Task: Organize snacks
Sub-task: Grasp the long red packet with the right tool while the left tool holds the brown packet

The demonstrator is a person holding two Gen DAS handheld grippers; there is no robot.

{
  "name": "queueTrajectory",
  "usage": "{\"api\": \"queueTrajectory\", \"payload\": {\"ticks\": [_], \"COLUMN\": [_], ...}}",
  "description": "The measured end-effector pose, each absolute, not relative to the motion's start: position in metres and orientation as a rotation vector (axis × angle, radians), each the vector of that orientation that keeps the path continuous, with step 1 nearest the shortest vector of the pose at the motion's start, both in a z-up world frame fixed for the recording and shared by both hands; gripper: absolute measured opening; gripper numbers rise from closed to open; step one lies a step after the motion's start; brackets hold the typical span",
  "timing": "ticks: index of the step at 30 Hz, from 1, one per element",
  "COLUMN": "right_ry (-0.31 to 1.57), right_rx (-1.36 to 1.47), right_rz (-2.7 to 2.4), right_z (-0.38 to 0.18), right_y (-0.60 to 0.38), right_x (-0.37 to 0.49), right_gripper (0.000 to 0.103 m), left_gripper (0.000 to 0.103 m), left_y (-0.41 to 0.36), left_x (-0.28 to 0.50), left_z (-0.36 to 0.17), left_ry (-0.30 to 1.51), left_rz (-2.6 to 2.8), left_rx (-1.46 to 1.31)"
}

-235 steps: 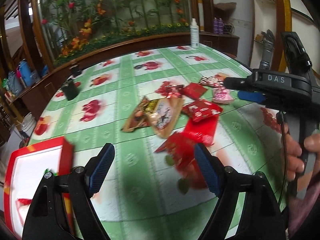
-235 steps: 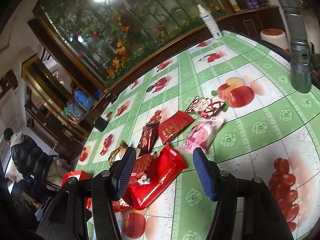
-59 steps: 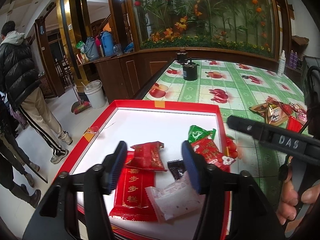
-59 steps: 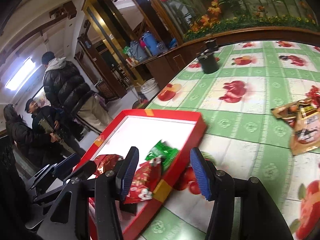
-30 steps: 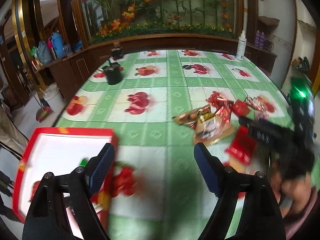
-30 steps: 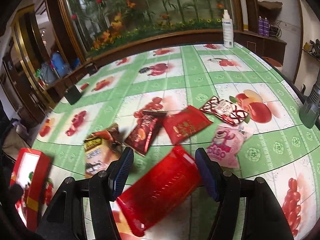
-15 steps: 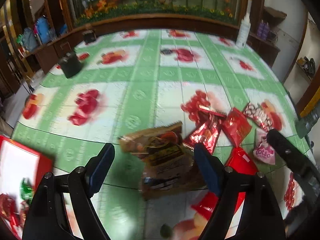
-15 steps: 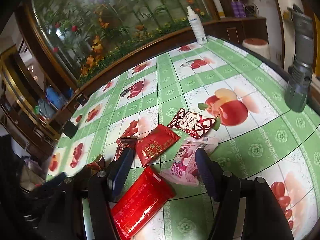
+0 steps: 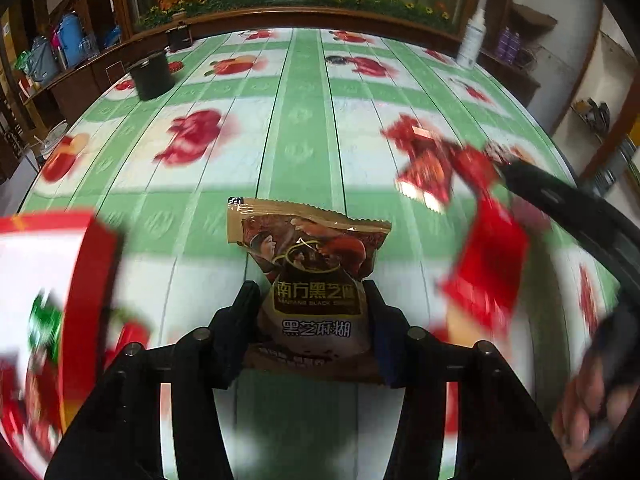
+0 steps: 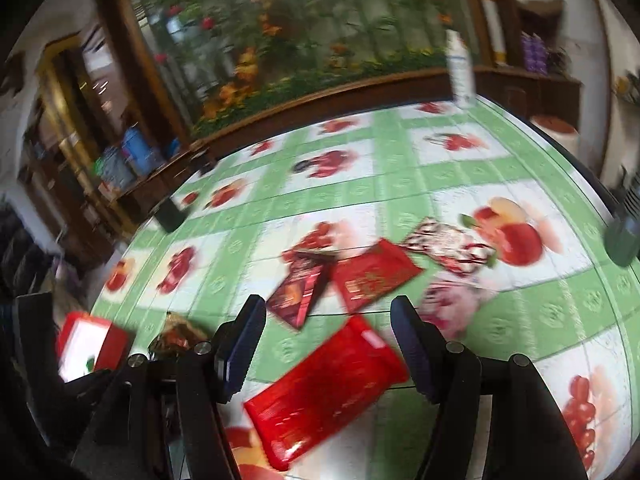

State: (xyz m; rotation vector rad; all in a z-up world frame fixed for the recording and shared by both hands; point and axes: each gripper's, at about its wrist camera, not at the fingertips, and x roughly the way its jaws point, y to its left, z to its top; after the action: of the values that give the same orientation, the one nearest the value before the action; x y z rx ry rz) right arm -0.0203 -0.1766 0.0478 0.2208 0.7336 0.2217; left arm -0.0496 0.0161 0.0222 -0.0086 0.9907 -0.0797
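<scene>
My left gripper (image 9: 312, 300) is shut on a brown black-sesame snack bag (image 9: 312, 272) and holds it above the green fruit-print tablecloth. The red tray (image 9: 86, 268) with snacks in it lies at the left; it also shows in the right wrist view (image 10: 86, 340). My right gripper (image 10: 328, 336) is open and empty over a large red packet (image 10: 328, 388). Beyond it lie a dark red packet (image 10: 302, 288), a red packet (image 10: 376, 276), a patterned packet (image 10: 448, 246) and a pink packet (image 10: 452, 300).
A dark cup (image 9: 152, 76) and a white bottle (image 9: 474, 46) stand at the far side of the table. A flower-patterned wall with a wooden ledge borders the table. A dark device (image 10: 624, 236) stands at the right edge.
My left gripper has closed on the brown snack bag and lifted it; half a second ago it was open over the bag. My right gripper stays open and has shifted over the large red packet.
</scene>
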Motion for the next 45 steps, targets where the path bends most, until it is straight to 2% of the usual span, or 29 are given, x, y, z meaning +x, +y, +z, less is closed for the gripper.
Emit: {"api": "queueTrajectory", "payload": {"ticks": [8, 16, 19, 21, 23, 27, 29, 33, 35, 40, 45], "right_ry": [0.822, 0.849, 0.909, 0.864, 0.83, 0.963, 1.008, 1.119, 1.182, 1.175, 1.092], "right_rx": [-0.071, -0.179, -0.023, 0.171, 0.255, 0.362, 0.406, 0.269, 0.31, 0.463, 0.677], "right_rz": [0.276, 0.296, 0.359, 0.421, 0.34, 0.113, 0.1, 0.108, 0.087, 0.144, 0.329], "right_z": [0.02, 0.016, 0.027, 0.04, 0.048, 0.042, 0.037, 0.03, 0.022, 0.018, 0.007], "right_y": [-0.118, -0.143, -0.189, -0.233, -0.268, -0.304, -0.301, -0.263, -0.255, -0.243, -0.232], "right_x": [-0.02, -0.066, -0.082, -0.098, -0.108, -0.104, -0.103, -0.102, -0.098, -0.078, -0.037], "right_gripper": [0.069, 0.073, 0.072, 0.073, 0.082, 0.082, 0.082, 0.081, 0.082, 0.083, 0.081], "left_gripper": [0.05, 0.051, 0.051, 0.051, 0.051, 0.051, 0.051, 0.051, 0.051, 0.052, 0.052], "left_y": [0.029, 0.024, 0.021, 0.021, 0.021, 0.018, 0.019, 0.024, 0.024, 0.024, 0.025], "left_x": [-0.111, -0.131, -0.133, -0.133, -0.132, -0.133, -0.133, -0.133, -0.134, -0.135, -0.135], "left_z": [0.025, 0.023, 0.022, 0.022, 0.022, 0.021, 0.021, 0.021, 0.021, 0.021, 0.02], "left_ry": [1.044, 1.047, 1.037, 1.034, 1.033, 1.022, 1.021, 1.022, 1.017, 1.011, 1.007], "left_rz": [-0.153, -0.201, -0.211, -0.218, -0.221, -0.221, -0.227, -0.239, -0.24, -0.237, -0.233], "left_rx": [-0.037, -0.01, -0.004, -0.016, -0.018, 0.001, 0.0, -0.021, -0.02, -0.025, -0.027]}}
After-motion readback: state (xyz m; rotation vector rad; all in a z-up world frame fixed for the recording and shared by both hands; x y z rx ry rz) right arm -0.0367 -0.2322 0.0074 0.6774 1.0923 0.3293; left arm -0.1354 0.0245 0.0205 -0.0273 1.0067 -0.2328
